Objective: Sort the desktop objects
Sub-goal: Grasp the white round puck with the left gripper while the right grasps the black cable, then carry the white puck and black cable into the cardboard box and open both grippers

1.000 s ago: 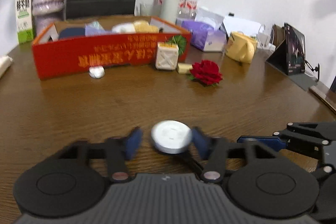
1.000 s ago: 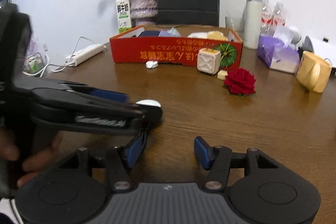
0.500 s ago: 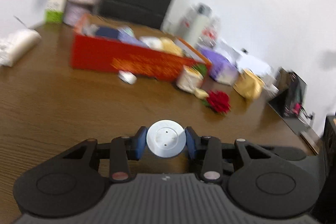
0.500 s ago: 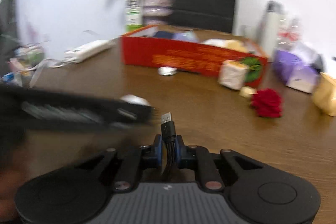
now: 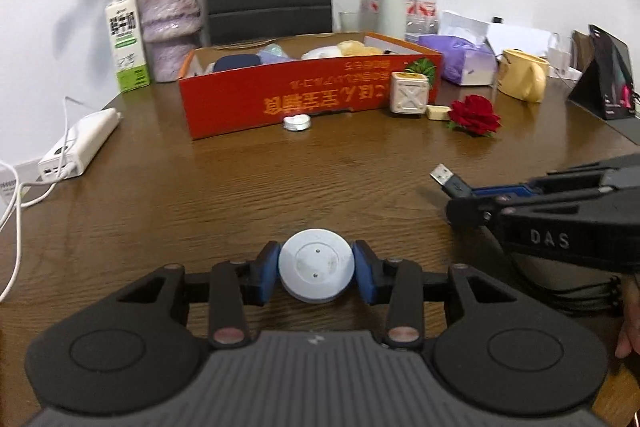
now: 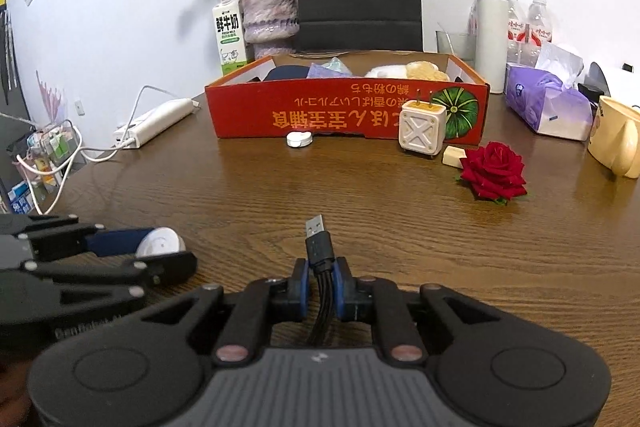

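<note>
Near the table's front edge both grippers are loaded. Left gripper (image 5: 316, 273) has its pads pressed on a white round puck (image 5: 316, 267), probably a charger pad; right gripper (image 6: 320, 285) is nearly shut on a bundled black USB cable (image 6: 319, 251), plug poking forward.

Risks, as I judge them: the puck is gripped only by its curved rim, so it could squirt out if tilted. Cable slack hangs below the jaws, so it could snag on the other gripper or slide through. The two grippers sit close together, so a bump is possible.

Red box (image 6: 348, 111) at the table's far middle holds a dark blue item, something purple, a white lump and a yellow one. Outside it, just in front: small white disc (image 6: 299, 139), cube plug adapter (image 6: 422, 131), eraser-like block (image 6: 454, 155), red rose (image 6: 494, 171). Yellow mug (image 5: 522, 81) on the right; contents not visible.
</note>
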`<state>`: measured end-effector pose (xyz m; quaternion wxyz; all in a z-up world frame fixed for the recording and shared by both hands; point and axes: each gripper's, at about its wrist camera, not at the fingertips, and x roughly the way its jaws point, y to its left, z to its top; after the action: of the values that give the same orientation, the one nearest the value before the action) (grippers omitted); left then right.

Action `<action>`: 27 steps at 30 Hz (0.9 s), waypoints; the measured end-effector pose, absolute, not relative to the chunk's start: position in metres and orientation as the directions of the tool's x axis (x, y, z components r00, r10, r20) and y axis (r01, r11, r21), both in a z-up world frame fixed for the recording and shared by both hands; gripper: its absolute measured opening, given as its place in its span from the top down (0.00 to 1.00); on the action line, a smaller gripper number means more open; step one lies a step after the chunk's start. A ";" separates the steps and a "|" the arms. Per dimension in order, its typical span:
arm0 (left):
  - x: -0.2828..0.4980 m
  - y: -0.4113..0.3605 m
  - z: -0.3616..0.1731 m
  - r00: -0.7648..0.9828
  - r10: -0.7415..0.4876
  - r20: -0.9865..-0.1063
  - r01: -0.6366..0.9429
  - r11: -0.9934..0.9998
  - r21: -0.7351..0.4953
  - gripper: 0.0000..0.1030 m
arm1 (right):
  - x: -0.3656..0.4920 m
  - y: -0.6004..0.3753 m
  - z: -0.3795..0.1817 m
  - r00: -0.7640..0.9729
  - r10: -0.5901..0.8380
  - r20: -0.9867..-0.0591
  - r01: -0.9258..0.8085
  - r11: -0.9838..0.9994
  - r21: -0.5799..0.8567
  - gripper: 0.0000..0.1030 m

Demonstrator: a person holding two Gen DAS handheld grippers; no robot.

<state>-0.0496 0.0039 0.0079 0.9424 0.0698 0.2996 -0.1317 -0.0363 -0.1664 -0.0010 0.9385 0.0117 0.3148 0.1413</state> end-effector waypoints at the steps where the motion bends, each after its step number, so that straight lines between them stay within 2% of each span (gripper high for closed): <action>1: -0.051 0.004 0.008 0.785 -0.211 -0.582 0.293 0.955 0.050 0.61 | -0.037 -0.166 -0.001 0.763 0.271 -0.588 -0.256 0.960 0.110 0.89; 10: -0.078 0.013 0.025 0.822 -0.186 -0.537 0.232 0.973 0.017 0.61 | -0.068 -0.169 0.014 0.807 0.223 -0.546 -0.240 0.970 0.041 0.90; 13: -0.088 0.013 0.034 0.837 -0.185 -0.515 0.231 0.973 0.025 0.61 | -0.084 -0.184 0.037 0.830 0.238 -0.504 -0.240 0.969 0.063 0.95; 18: -0.087 0.012 0.055 0.851 -0.218 -0.478 0.248 0.969 -0.002 0.61 | -0.092 -0.201 0.082 0.868 0.278 -0.411 -0.261 0.960 0.097 0.95; 27: -0.037 0.016 0.091 0.886 -0.215 -0.412 0.220 0.975 -0.037 0.61 | -0.051 -0.209 0.132 0.911 0.287 -0.295 -0.270 0.958 0.096 0.96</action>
<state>-0.0371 0.0160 0.0913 0.9710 0.0055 0.2113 -0.1119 -0.0514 -0.2090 0.1315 0.9772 0.0264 0.1550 0.1424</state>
